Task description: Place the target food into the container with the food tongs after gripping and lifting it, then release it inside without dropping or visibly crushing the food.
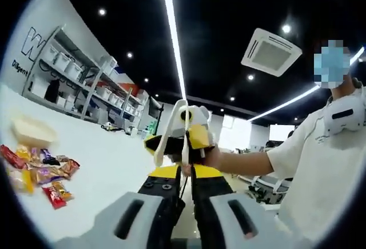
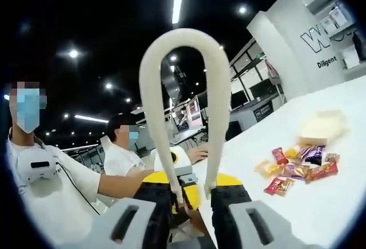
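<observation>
A broad white table (image 2: pixel 320 209) is spreading across the right of the right gripper view and the left of the left gripper view, with wide bare surface lying around the goods. One pale container (image 2: pixel 323 124) is sitting at the far side of one loose heap of wrapped snacks (image 2: pixel 300 171), too many and too blurred for counting. One pair of white food tongs (image 2: pixel 184 112) is rising in an arch from the right gripper (image 2: pixel 193 195), whose jaws are pressing its two legs, nothing between the tips visible. The left gripper (image 1: pixel 185 175) is pointing at that tool; its jaws are standing nearly together, empty.
</observation>
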Demonstrator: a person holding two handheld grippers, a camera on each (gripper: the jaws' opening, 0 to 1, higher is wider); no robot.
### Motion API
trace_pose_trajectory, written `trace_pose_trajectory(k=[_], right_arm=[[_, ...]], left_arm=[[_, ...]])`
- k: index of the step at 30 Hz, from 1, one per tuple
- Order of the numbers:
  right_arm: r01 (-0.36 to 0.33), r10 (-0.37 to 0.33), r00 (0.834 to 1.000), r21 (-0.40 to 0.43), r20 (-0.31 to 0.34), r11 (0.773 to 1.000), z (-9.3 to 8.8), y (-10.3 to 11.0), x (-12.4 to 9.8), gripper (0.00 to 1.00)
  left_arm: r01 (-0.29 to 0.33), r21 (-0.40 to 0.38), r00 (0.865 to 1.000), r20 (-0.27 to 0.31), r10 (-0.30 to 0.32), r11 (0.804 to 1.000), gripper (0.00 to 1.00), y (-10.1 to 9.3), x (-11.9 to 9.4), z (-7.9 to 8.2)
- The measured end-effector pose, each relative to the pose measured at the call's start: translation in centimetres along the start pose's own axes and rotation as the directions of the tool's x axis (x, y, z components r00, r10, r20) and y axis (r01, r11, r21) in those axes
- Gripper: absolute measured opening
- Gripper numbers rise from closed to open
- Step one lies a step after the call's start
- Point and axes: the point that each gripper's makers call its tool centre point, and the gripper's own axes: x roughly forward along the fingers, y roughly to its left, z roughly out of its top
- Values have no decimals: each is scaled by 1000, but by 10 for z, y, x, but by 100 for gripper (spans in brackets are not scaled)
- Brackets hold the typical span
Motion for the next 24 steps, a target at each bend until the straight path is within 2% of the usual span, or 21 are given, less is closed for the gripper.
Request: trace_pose_trajectory(k=[4, 5, 6, 8, 9, 11, 12, 14, 15, 17, 20, 21, 23, 24], right_arm=[[85, -85, 996, 3, 4, 996, 3, -18, -6, 19], [93, -93, 996, 10, 2, 996, 2, -20, -6, 19], [143, -143, 990, 19, 4, 990, 3, -28, -8, 19], [168, -168, 986, 17, -6, 986, 0, -34, -8, 18], [195, -195, 981, 8, -6, 981, 0, -39, -9, 18], [249, -249, 968, -7, -16, 968, -2, -49, -12, 17], [262, -262, 965, -4, -14, 965, -2, -51, -12, 17], [278, -277, 961, 9, -20, 961, -3, -55, -13, 17], [305, -305, 952, 5, -27, 952, -3, -60, -15, 17], [347, -347, 937, -2, -36, 938, -4, -66, -18, 16], [377, -377, 926, 21, -34, 926, -1, -71, -21, 14], [388, -387, 921, 24, -32, 921, 1, -73, -23, 14], [401, -400, 916, 27, -35, 916, 3, -78, -26, 13], [406, -405, 914, 29, -36, 913, 3, -80, -28, 13]], left_arm=[[-106, 10, 994, -18, 106, 994, 11, 22, -17, -1], [-147, 38, 989, -24, 148, 988, 11, 31, -22, -1], [-178, 55, 983, -40, 180, 982, 11, 37, -27, -2], [-229, 60, 973, -30, 231, 972, 12, 47, -34, 0], [-259, 72, 964, -35, 262, 963, 12, 53, -38, -1], [-309, 147, 945, -63, 321, 940, 12, 65, -46, -5], [-349, 182, 929, -58, 364, 919, 11, 72, -50, -4], [-398, 215, 909, -37, 415, 892, 9, 82, -56, -1], [-428, 250, 890, -53, 454, 869, 9, 89, -61, -2], [-449, 339, 863, -76, 500, 827, 10, 98, -67, -5], [-481, 362, 840, -73, 538, 799, 12, 109, -72, -7], [-504, 354, 822, -86, 563, 788, 14, 116, -77, -11], [-514, 371, 809, -90, 581, 773, 14, 122, -79, -13], [-513, 372, 813, -77, 577, 774, 11, 125, -79, -11]])
